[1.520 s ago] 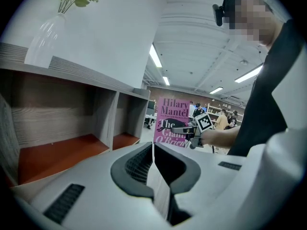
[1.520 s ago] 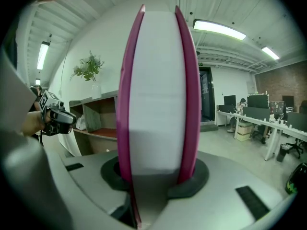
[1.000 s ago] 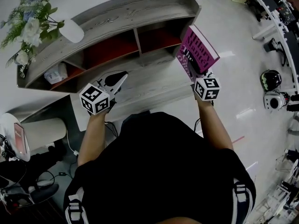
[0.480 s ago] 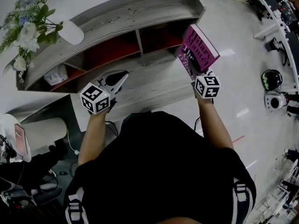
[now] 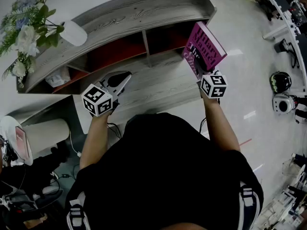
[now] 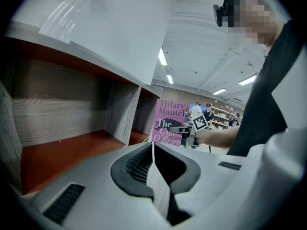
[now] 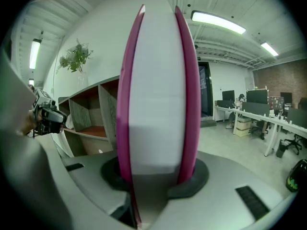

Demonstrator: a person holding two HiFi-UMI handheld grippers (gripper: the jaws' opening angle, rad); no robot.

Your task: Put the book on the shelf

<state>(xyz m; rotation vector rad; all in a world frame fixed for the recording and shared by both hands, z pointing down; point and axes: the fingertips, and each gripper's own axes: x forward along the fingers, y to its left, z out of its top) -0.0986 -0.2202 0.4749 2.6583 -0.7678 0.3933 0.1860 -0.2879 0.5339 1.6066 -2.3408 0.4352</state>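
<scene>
A magenta book (image 5: 204, 48) stands upright in my right gripper (image 5: 205, 71), which is shut on its lower edge; in the right gripper view its white page block (image 7: 158, 95) fills the middle. The book hovers in front of the right compartment of the grey wooden shelf (image 5: 144, 6), whose inner floors are red (image 5: 112, 51). My left gripper (image 5: 120, 80) is shut and empty, held over the shelf's lower ledge before the middle compartment. The left gripper view shows the book (image 6: 169, 123) to the right, past the compartment divider (image 6: 122, 114).
A vase of flowers (image 5: 26, 28) and a white rounded object (image 5: 74, 32) stand on the shelf top. A small white pack (image 5: 57, 76) lies in the left compartment. Office desks (image 7: 249, 116) stand on the floor at the right.
The book and right gripper have shifted slightly right and up toward the right compartment. The left gripper has barely moved.
</scene>
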